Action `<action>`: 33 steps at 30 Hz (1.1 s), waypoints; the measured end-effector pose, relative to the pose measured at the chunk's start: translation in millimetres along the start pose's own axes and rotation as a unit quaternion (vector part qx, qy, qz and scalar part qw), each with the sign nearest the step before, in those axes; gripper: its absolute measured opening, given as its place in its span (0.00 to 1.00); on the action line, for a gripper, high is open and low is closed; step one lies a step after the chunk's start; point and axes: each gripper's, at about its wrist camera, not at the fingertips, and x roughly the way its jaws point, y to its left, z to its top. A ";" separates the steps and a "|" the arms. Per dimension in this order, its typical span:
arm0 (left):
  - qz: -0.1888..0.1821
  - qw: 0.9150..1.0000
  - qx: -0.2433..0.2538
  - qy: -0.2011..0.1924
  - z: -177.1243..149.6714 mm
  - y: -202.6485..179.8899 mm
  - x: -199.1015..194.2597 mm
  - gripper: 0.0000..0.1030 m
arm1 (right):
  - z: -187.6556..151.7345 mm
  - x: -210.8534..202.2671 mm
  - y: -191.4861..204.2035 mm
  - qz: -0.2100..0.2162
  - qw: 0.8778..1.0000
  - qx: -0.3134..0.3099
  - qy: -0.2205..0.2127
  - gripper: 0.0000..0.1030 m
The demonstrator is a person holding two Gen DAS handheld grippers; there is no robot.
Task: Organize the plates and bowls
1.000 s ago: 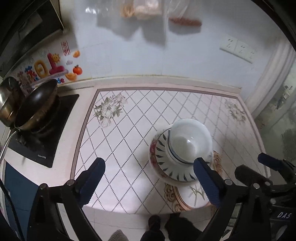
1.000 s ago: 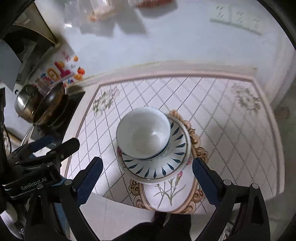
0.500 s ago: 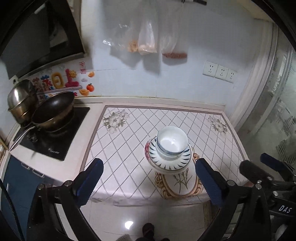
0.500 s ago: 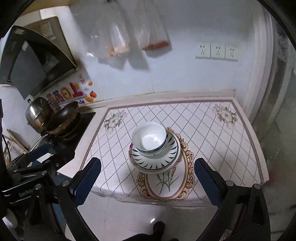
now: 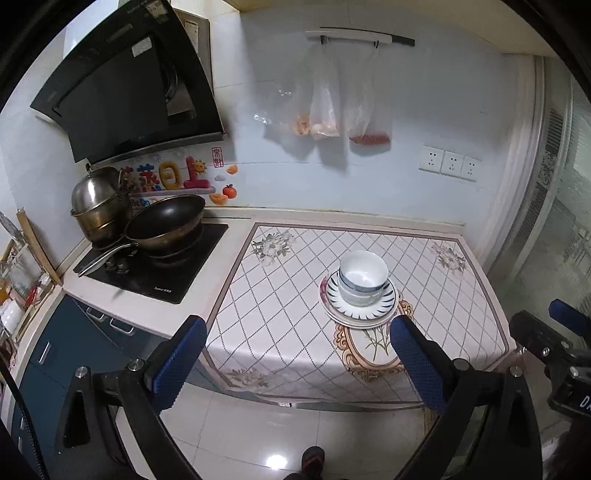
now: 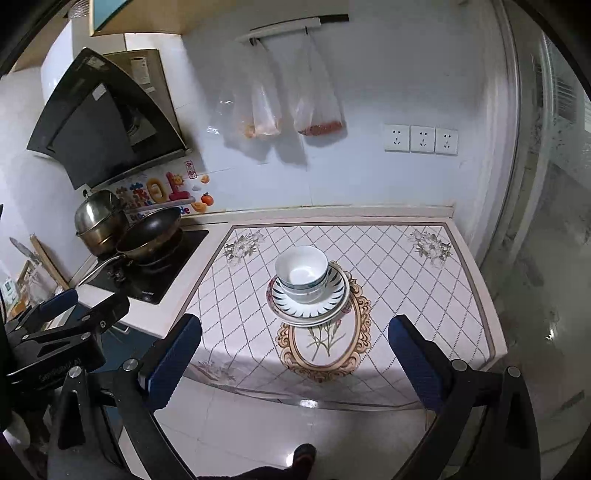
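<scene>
Basically done: bowls (image 5: 363, 277) nested on plates (image 5: 358, 308) mid-frame for stability, left claw (image 5: 295, 360) and right claw (image 6: 293, 356) released, empty.

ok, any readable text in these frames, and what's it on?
"DA", cut off by the frame edge: body of the right gripper.
"日上": wall stickers; the other characters are unclear.
Too small or blurred to read: print on the left gripper body, cooktop label, range hood labels.

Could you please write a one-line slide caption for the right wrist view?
Open right claw facing nested bowls stacked on plates on the patterned counter.
</scene>
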 end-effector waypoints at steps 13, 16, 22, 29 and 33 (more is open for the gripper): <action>0.001 1.000 0.003 -0.015 -16.5 -6.7 -31.4 0.99 | -14.3 -30.5 -14.8 -0.005 1.000 0.000 -0.009 1.00; 0.002 1.000 0.005 -0.016 -18.5 -8.1 -34.3 0.99 | -15.4 -33.3 -13.9 -0.004 1.000 -0.002 -0.010 1.00; -0.005 1.000 0.003 -0.016 -17.9 -5.2 -34.5 0.99 | -12.7 -33.7 -13.7 -0.006 1.000 -0.008 -0.012 1.00; -0.009 1.000 -0.001 -0.014 -18.1 -2.5 -34.0 0.99 | -13.2 -33.9 -14.2 -0.009 1.000 -0.005 -0.014 1.00; -0.011 1.000 0.000 -0.017 -17.6 -3.4 -35.0 0.99 | -12.4 -35.1 -15.0 -0.010 1.000 -0.005 -0.014 1.00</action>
